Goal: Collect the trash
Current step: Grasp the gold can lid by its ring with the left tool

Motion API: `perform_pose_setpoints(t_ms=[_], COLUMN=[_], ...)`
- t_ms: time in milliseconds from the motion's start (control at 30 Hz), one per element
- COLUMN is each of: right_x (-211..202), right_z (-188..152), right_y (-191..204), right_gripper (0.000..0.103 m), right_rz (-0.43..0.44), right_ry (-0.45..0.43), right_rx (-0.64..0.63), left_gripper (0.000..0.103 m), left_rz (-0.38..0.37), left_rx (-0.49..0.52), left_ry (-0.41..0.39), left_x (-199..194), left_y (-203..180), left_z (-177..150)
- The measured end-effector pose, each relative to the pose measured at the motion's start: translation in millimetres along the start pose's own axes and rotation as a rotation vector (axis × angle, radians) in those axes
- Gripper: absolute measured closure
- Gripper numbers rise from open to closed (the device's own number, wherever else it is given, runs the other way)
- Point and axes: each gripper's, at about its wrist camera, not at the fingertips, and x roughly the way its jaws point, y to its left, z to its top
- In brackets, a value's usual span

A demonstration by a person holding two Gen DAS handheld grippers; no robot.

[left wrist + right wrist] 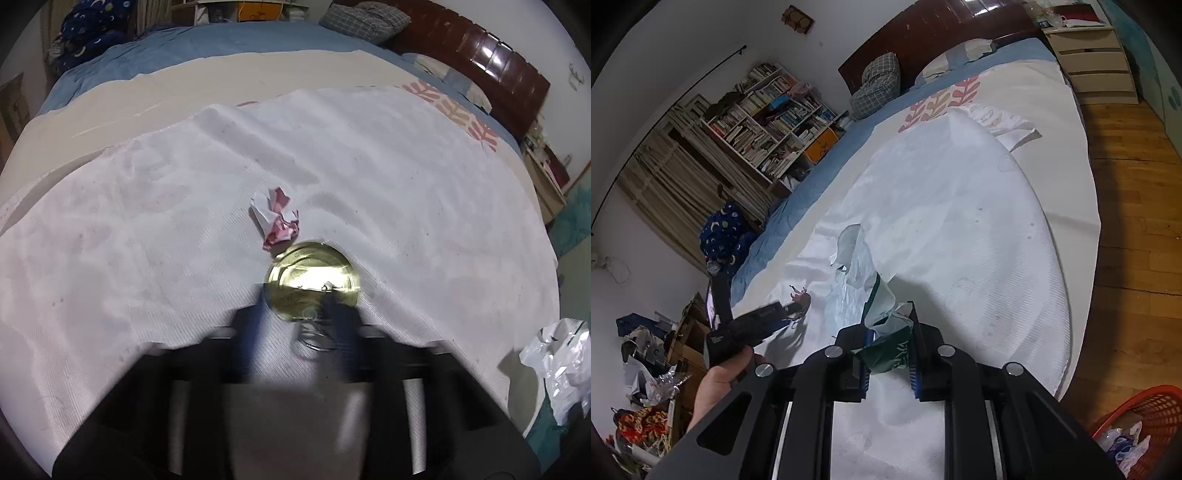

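The left gripper [295,306] has its jaws drawn close on the round gold-coloured metal can lid [314,282], which lies on the white cloth on the bed [406,184]; the motion blur hides whether they already pinch it. The crumpled pink-and-white paper scrap [275,218] lies just beyond the lid, straight ahead of these jaws. The right gripper [888,339] pinches a thin clear and green plastic bag [882,325], so I judge the left hand nearer to the scrap.

White cloth [424,184] mostly open; crumpled paper [275,218] just beyond can lid [314,278]

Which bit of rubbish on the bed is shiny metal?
The round gold can lid, right at the left gripper. The crumpled pink-and-white paper beyond it is dull.
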Motion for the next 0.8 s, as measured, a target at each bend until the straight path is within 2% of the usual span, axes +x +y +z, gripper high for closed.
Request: perform_pose_setpoints(t_ms=[33, 100, 267, 400, 500, 667, 733, 767, 800], right_x=[-2, -6, -19, -32, -42, -57, -60, -60, -60], right_z=[0, 1, 4, 8, 8, 4, 3, 3, 4], right_y=[0, 0, -7, -16, -23, -31, -34, -35, -36], right_gripper=[0.084, 0.084, 0.084, 0.084, 0.084, 0.084, 0.084, 0.084, 0.084], right_rz=[0.002, -0.004, -0.026, -0.046, -0.055, -0.062, -0.066, -0.069, -0.07], right_ry=[-0.001, -0.002, -0.014, -0.027, -0.038, -0.048, -0.046, -0.045, -0.044], right_rx=[-0.001, -0.009, -0.014, -0.011, 0.01, 0.025, 0.02, 0.019, 0.019], left_gripper=[0.085, 0.102, 0.103, 0.103, 0.103, 0.102, 0.102, 0.099, 0.085], left_rz=[-0.008, -0.021, -0.041, -0.04, -0.062, -0.076, -0.059, -0.048, -0.034], left_rx=[0.0, -0.001, 0.009, 0.053, 0.061, -0.01, -0.028, -0.03, -0.029], left_ry=[-0.002, -0.012, -0.056, -0.085, -0.071, -0.029, -0.022, -0.025, -0.036], left_x=[-1, -3, -19, -38, -39, -24, -21, -22, -23], left_y=[0, 3, 2, -8, -13, -5, -2, -2, -3], left_z=[-1, -2, -11, -21, -27, -26, -25, -24, -23])
